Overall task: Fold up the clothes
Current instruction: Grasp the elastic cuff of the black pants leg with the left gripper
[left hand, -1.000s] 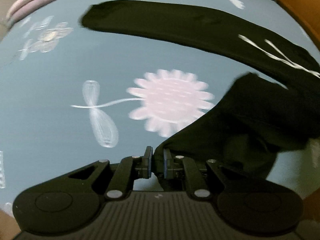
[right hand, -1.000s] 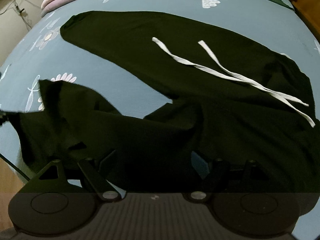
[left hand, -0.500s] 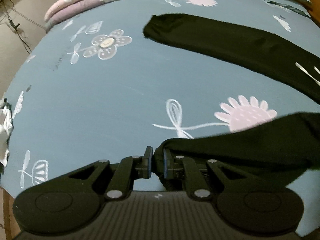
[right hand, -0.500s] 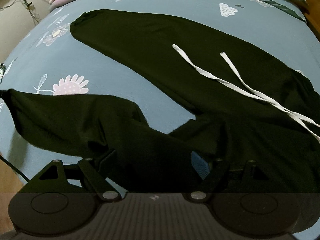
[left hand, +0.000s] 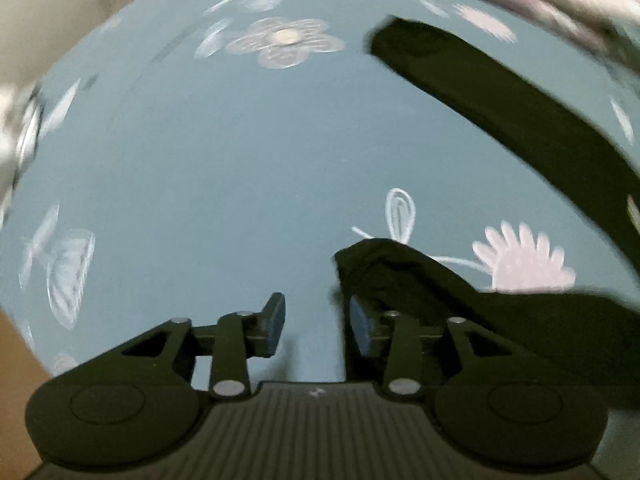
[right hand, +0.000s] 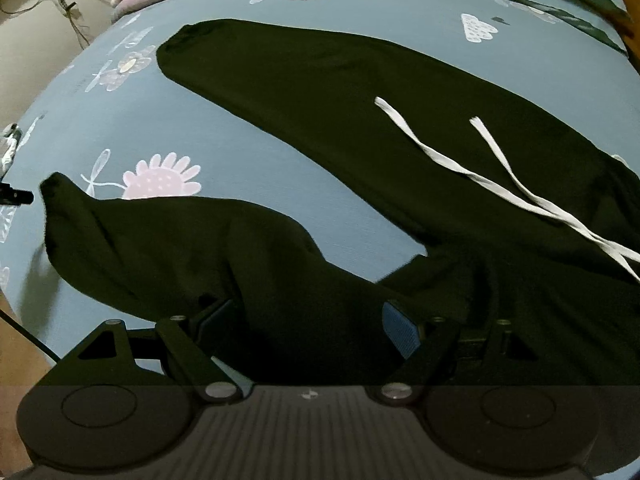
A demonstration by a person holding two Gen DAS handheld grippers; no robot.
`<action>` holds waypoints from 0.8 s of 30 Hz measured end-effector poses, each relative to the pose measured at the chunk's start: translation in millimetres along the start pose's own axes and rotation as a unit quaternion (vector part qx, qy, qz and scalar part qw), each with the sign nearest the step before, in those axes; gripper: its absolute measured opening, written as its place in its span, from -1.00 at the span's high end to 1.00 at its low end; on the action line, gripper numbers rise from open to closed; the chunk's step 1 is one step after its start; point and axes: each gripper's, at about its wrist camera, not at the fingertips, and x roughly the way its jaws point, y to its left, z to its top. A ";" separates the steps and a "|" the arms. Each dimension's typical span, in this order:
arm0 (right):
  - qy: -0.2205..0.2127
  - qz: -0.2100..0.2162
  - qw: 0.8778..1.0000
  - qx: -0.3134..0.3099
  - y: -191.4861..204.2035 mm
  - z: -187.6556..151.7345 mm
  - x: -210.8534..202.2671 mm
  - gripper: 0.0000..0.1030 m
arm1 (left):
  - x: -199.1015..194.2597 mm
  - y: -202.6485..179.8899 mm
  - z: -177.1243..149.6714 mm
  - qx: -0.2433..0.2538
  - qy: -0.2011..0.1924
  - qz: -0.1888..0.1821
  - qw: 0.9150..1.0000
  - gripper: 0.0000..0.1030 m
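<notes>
The bed (right hand: pixel 280 152) carries black trousers (right hand: pixel 360 120) spread ahead of both grippers, legs splayed apart, so folding looks barely begun. The white drawstring (right hand: pixel 500 184) lies atop. The right gripper (right hand: pixel 308 320) gapes around bunched cloth; the left gripper (left hand: pixel 316 320) stands apart, cuff (left hand: pixel 372 264) beside its right finger. The waistband is cut off.

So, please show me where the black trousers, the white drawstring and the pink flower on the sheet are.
black trousers (right hand: pixel 320 92): right wrist view, middle of the flat far leg.
white drawstring (right hand: pixel 448 164): right wrist view, on the left strand.
pink flower (right hand: pixel 160 178): right wrist view, its dotted centre.
</notes>
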 end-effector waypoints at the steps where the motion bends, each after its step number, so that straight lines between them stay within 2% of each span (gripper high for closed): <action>1: -0.001 0.003 1.000 0.000 2.0 1.1 0.3 -0.64 | -1.4 9.3 -4.8 -0.044 0.004 -0.012 0.999 0.19; 3: -0.002 0.010 1.000 0.000 6.0 3.2 1.6 -0.64 | 1.6 22.3 -17.8 -0.121 0.023 -0.044 0.991 0.13; 6: -0.001 0.018 1.000 -0.001 12.2 6.1 4.8 -0.64 | 17.6 28.7 -46.5 -0.210 0.066 -0.092 0.971 0.13; 8: -0.001 0.021 1.000 -0.003 15.7 8.3 6.3 -0.64 | 29.9 25.8 -64.6 -0.247 0.087 -0.108 0.959 0.14; 10: -0.001 0.024 1.000 -0.008 18.5 9.4 6.9 -0.64 | 40.0 22.6 -77.4 -0.278 0.091 -0.125 0.948 0.14; 14: 0.003 0.023 1.000 -0.010 19.9 9.2 9.2 -0.64 | 54.0 18.4 -87.0 -0.312 0.073 -0.134 0.938 0.13; 15: 0.004 0.023 1.000 -0.009 20.3 9.0 9.6 -0.64 | 53.5 17.0 -87.4 -0.316 0.064 -0.134 0.937 0.13; 17: 0.004 0.024 1.000 -0.007 21.0 8.5 10.5 -0.64 | 51.0 12.2 -84.9 -0.297 0.058 -0.131 0.944 0.15; 19: 0.004 0.024 1.000 -0.005 21.8 8.3 11.2 -0.64 | 48.2 10.0 -83.3 -0.283 0.055 -0.129 0.949 0.45; 20: 0.004 0.024 1.000 -0.004 22.3 8.3 11.4 -0.64 | 48.1 10.1 -81.7 -0.276 0.058 -0.133 0.950 0.74; 22: 0.003 0.024 1.000 -0.003 23.1 8.6 11.4 -0.64 | 46.0 10.3 -77.4 -0.263 0.062 -0.128 0.954 0.88; 24: 0.003 0.024 1.000 -0.004 23.5 8.5 10.7 -0.64 | 38.1 13.9 -71.0 -0.243 0.052 -0.122 0.961 0.91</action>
